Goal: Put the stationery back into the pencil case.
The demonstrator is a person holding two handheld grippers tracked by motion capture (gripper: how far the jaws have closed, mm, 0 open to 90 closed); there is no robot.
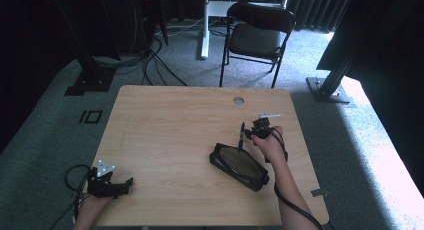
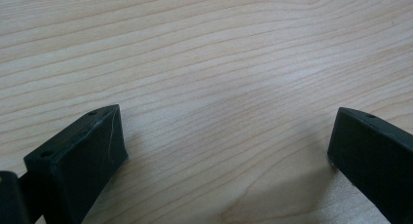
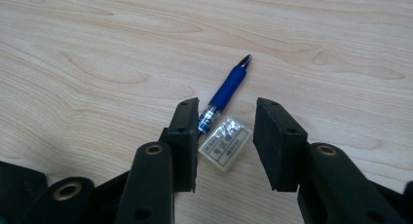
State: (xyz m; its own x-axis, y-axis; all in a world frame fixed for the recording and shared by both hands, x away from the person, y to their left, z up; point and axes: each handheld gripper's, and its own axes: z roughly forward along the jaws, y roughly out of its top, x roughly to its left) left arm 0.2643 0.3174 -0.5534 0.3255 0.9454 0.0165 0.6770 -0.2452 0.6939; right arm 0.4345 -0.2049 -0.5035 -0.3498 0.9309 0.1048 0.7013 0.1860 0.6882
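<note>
At the near left edge of the desk [image 1: 175,120]: left tool [image 1: 124,184] spread wide over bare wood, nothing between the jaws. Best left parked there, well apart from the work.

Right of centre: a flat black case [image 1: 240,166] lying on the desk, just beside the working hand. Likely the place to put the things; keep the wrist from dragging over it.

Beyond the case, toward the right edge: right tool [image 3: 226,112] tipped down over a small wrapped eraser [image 3: 225,145], with a blue pen [image 3: 226,87] touching the eraser's far corner and running away from it. Jaws partly spread, the eraser lying between them on the desk, not yet pinched.

For a clean pick, judged from this:
- Shift slightly to centre the eraser; at present the left-hand jaw sits over the pen's clear end.
- Turn the wrist to square the pads with the eraser's long sides.
- Lower until the pads nearly brush the wood, then close slowly.
- Watch the glossy wrapper; probably slippery, so grip at mid-length.
- Lift straight up to avoid rolling the pen.
</note>
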